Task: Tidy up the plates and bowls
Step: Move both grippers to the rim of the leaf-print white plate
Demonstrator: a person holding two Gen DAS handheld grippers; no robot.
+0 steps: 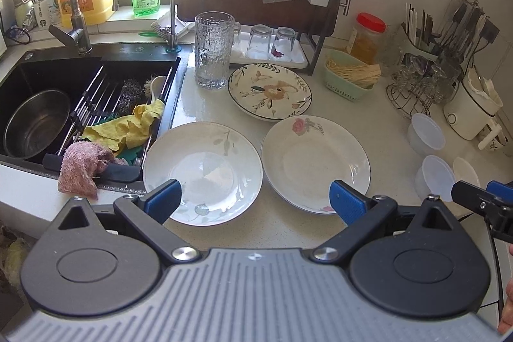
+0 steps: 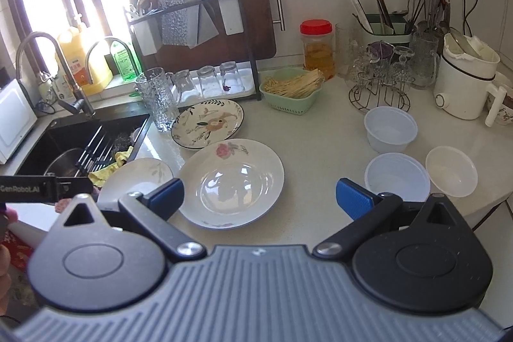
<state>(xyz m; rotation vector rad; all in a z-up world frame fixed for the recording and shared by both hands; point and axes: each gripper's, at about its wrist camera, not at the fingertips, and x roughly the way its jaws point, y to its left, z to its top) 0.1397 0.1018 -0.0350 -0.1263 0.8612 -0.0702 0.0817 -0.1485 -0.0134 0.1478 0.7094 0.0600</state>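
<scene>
Blue-padded left gripper [image 1: 255, 197] spread wide above pale leaf-patterned plate [image 1: 202, 172], right gripper [image 2: 259, 197] likewise spread, empty, near rose-printed white plate [image 2: 231, 183], three translucent plastic bowls [image 2: 397, 176] right on speckled countertop [image 2: 307, 143].

We see three plates on the counter [image 1: 288, 233], right of the sink [image 1: 29, 76]. The near-left plate [image 1: 202, 173] lies just beside the sink's edge; the near-right plate [image 1: 315, 164] sits close to its right, whether touching we cannot tell. The far plate [image 1: 270, 91] lies behind both, and its near rim seems to overlap the near-right plate. A tall glass [image 1: 214, 50] stands left of the far plate, with a rack [image 1: 315, 53] behind. A basket [image 1: 351, 77] sits right of the far plate. Three bowls [image 2: 397, 178] are grouped well right of the plates. A pot [image 1: 37, 124] lies in the sink.
</scene>
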